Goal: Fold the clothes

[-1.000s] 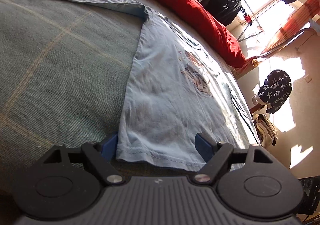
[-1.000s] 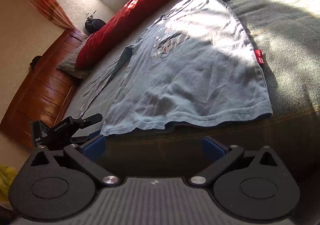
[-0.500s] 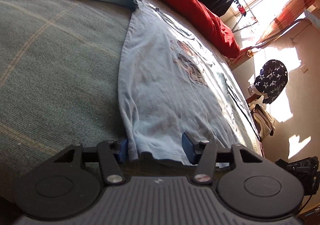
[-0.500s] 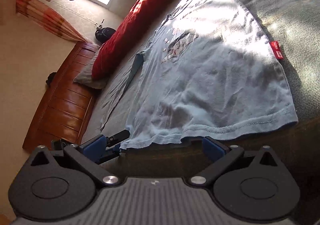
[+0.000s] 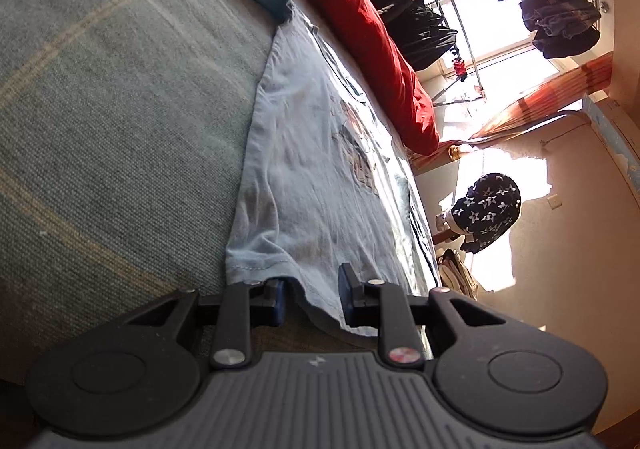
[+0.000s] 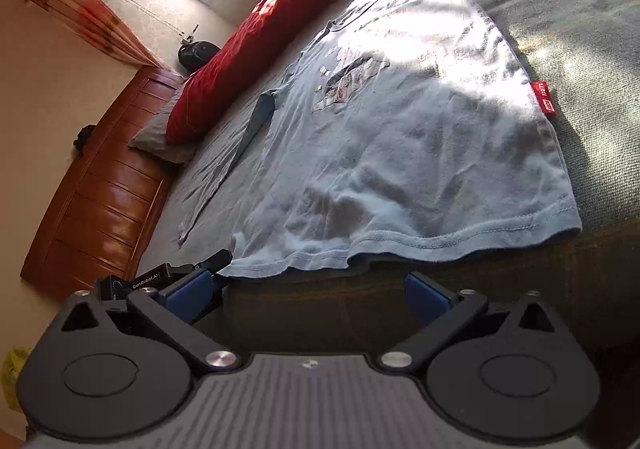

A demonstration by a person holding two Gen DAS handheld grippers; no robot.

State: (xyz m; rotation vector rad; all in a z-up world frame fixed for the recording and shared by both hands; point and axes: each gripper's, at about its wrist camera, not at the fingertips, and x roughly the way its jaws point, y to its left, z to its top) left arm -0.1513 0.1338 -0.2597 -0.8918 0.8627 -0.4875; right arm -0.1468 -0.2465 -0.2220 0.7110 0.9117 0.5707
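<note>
Light blue t-shirt point(image 6: 400, 153) spread flat on the grey-green bedspread point(image 5: 120, 129), print side up, hem toward both cameras, collar up by the red duvet point(image 6: 256, 45). Left gripper point(image 5: 311, 299) down at the hem's left corner, jaws narrowed with the hem edge sitting between them but with daylight on both sides, so not pinched. Right gripper point(image 6: 308, 291) wide apart, just short of the hem, nothing in it. Biggest risk by the look of it: grabbing only the top layer of the hem, or scooping up some bedspread along with it, since the fabric lies dead flat and the blue pads point(image 5: 276, 303) come in low. Also possible: uneven lift if only one corner gets caught, dragging the whole shirt crooked and bunching that wrinkly bit near the hem. Containers: none anywhere in either view, so nothing to report there, just clothes hanging on a rack point(image 5: 440, 9) by the window.
</note>
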